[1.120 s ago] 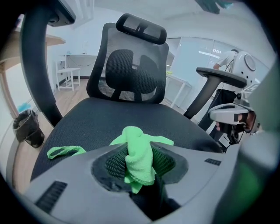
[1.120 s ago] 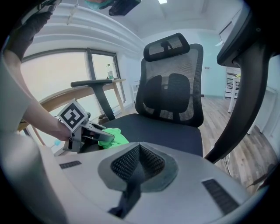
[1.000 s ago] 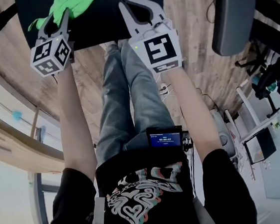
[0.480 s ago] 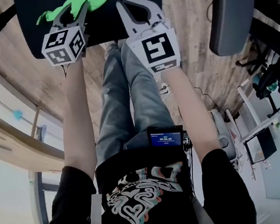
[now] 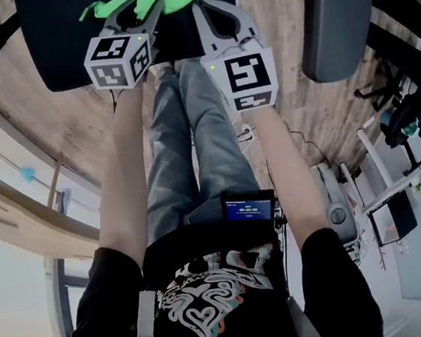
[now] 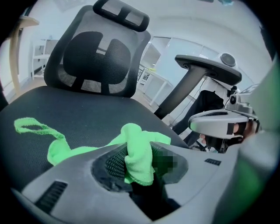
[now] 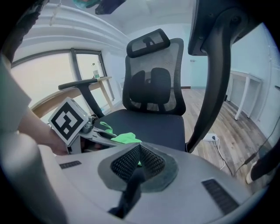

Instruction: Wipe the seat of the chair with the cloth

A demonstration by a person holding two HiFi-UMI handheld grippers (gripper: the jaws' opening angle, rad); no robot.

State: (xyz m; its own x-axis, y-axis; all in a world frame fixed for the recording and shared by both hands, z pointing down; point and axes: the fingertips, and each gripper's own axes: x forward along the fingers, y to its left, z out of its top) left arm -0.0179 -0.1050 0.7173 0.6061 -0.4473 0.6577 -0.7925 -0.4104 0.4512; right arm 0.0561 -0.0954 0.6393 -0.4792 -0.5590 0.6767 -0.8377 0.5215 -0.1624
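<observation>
- My left gripper [image 6: 141, 154] has its jaws closed on a fold of the green cloth [image 6: 136, 162], pinched between the mesh pads.
- The rest of the cloth lies spread on the black seat [image 6: 78, 109], trailing to the left and ending in a thin loop (the hem, I think) that rests flat on the fabric.
- My right gripper [image 7: 139, 149] has its jaws pressed together with nothing between them; it hangs over the front of the seat, just beside the left one.
- From my head, both grippers sit over the seat's near edge, the cloth ahead of the left jaws.
- The mesh backrest [image 6: 97, 57] stands upright beyond the seat, with an armrest [image 5: 333, 21] to my right.
- Wooden floor [image 5: 85, 125] shows below the seat.
</observation>
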